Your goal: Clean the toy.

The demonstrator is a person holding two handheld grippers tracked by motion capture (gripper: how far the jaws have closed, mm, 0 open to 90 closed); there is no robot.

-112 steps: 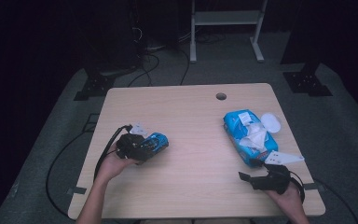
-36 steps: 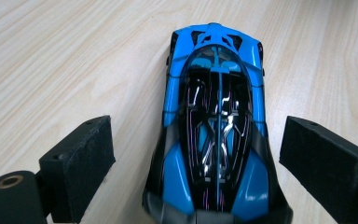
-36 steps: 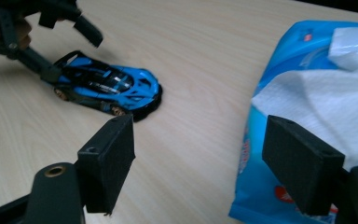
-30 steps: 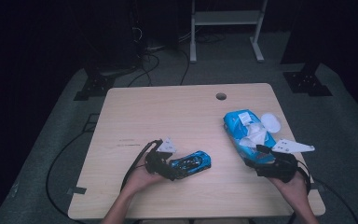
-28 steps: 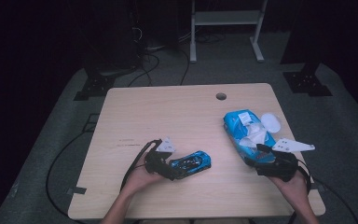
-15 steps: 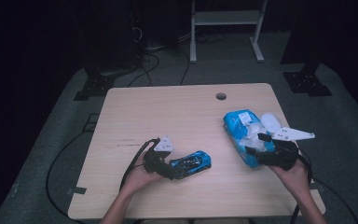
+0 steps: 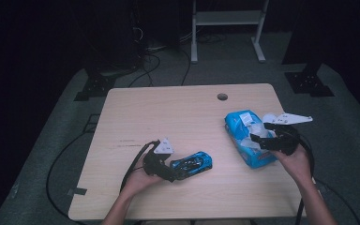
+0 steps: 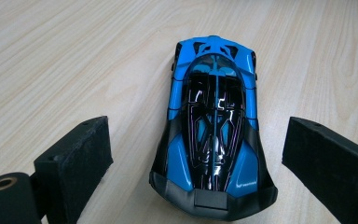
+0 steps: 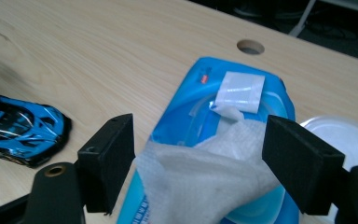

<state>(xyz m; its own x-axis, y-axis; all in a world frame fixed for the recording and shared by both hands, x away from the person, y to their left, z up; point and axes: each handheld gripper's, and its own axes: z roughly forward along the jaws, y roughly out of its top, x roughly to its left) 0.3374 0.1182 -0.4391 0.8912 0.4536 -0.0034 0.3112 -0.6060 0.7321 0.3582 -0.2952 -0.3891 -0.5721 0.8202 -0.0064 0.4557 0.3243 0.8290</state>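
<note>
Between frames we carried our right gripper point(image 7: 266, 137) up over the wipes pack point(image 7: 248, 145) at right of frame, jaws apart astride the protruding wipe point(image 9: 205, 177), while our left gripper point(image 7: 168, 169), likewise spread, flanked the toy car point(image 8: 214, 126) lengthwise.

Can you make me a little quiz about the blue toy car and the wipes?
1. True or false: the left gripper squeezes the toy car.
2. What sticks out of the wipes pack between the right gripper jaws?
3. The white lid lies A) beside the pack, B) on the car.

Key: 1 false, the jaws stand open, apart from the car. 2 a white wipe. 3 A.
</note>
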